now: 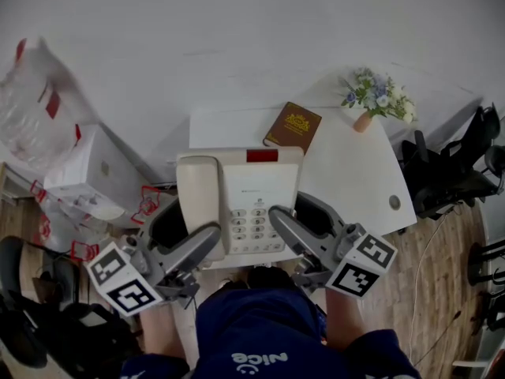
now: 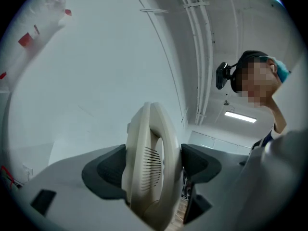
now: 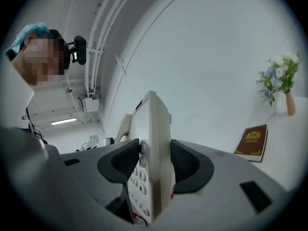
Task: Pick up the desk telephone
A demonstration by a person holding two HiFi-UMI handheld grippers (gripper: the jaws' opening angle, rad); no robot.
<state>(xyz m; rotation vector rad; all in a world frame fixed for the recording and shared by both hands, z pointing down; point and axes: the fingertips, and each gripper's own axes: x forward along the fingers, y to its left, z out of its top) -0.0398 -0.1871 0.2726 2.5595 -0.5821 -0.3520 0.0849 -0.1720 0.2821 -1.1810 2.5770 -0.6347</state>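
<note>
Centre frame: with left gripper (image 1: pixel 207 240) and right gripper (image 1: pixel 281 223) each pinching the desk telephone (image 1: pixel 241 196), we are holding it seemingly clear of the desk (image 1: pixel 355 172); pickup essentially done.

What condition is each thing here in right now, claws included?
Desk telephone: held up between both claws.
Handset: seated on its cradle.
Left claw: shut on the desk telephone.
Right claw: shut on the desk telephone.
Book: closed, lying flat.
Flowers: upright.
</note>
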